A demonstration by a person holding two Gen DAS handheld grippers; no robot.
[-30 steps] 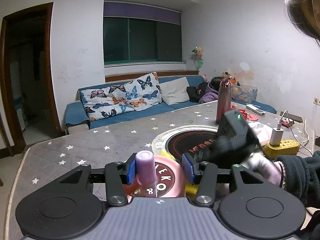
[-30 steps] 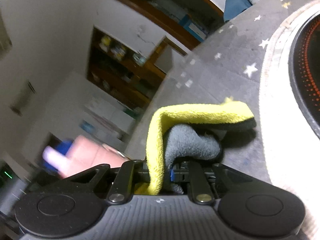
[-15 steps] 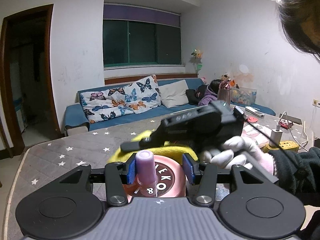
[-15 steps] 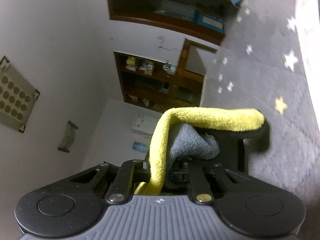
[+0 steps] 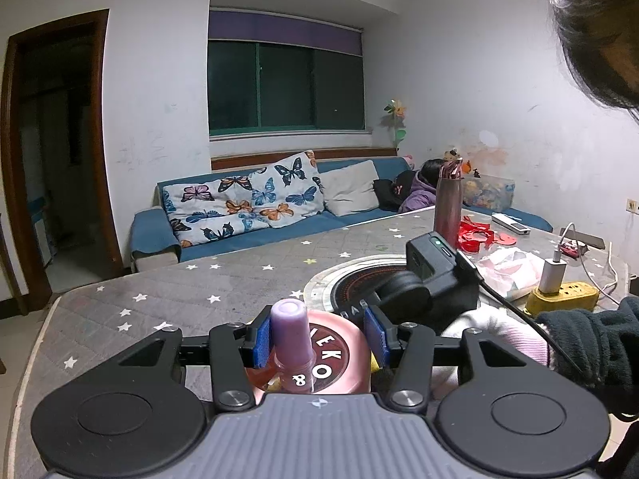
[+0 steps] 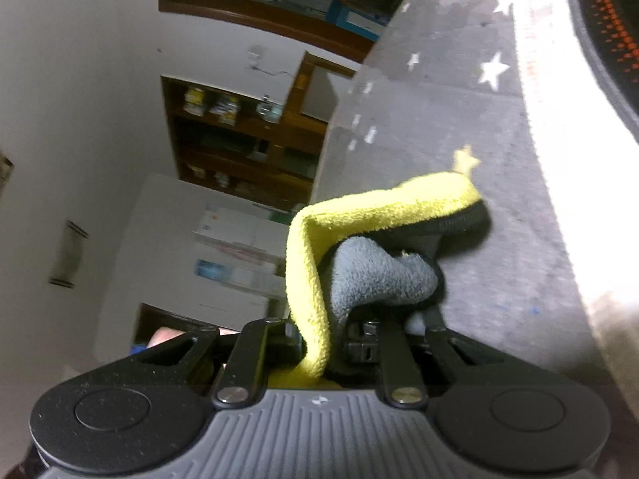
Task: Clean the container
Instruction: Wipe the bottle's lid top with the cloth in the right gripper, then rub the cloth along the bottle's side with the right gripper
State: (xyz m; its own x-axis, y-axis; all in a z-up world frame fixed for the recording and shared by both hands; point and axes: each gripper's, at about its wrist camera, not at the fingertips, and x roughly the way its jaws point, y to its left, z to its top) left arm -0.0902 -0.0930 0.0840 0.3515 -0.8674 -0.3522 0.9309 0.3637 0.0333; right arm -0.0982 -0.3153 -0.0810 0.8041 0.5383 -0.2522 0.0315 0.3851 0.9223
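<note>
A pink container [image 5: 339,359] with a purple spout [image 5: 289,325] and a dark round label sits between the blue pads [image 5: 260,337] of my left gripper [image 5: 318,337], which is shut on it just above the table. In the right wrist view, my right gripper [image 6: 359,335] is shut on a yellow and grey cloth [image 6: 379,215] that hides its fingertips. Seen from the left wrist, the right gripper's black body [image 5: 433,273] hangs just right of and behind the container, held by a white-gloved hand [image 5: 495,331]. A sliver of yellow cloth [image 5: 374,360] shows beside the container.
The table has a grey star-patterned cover [image 5: 191,299] with a round black hob [image 5: 351,285] set in it. A metallic pink bottle [image 5: 448,207], red paper scraps [image 5: 477,235] and a yellow power strip [image 5: 563,298] stand at the right. A blue sofa [image 5: 255,215] lies beyond.
The right gripper, raised above the container with the cloth half a second ago, has dropped down to the container's right and rolled. The left gripper and container have stayed put.
</note>
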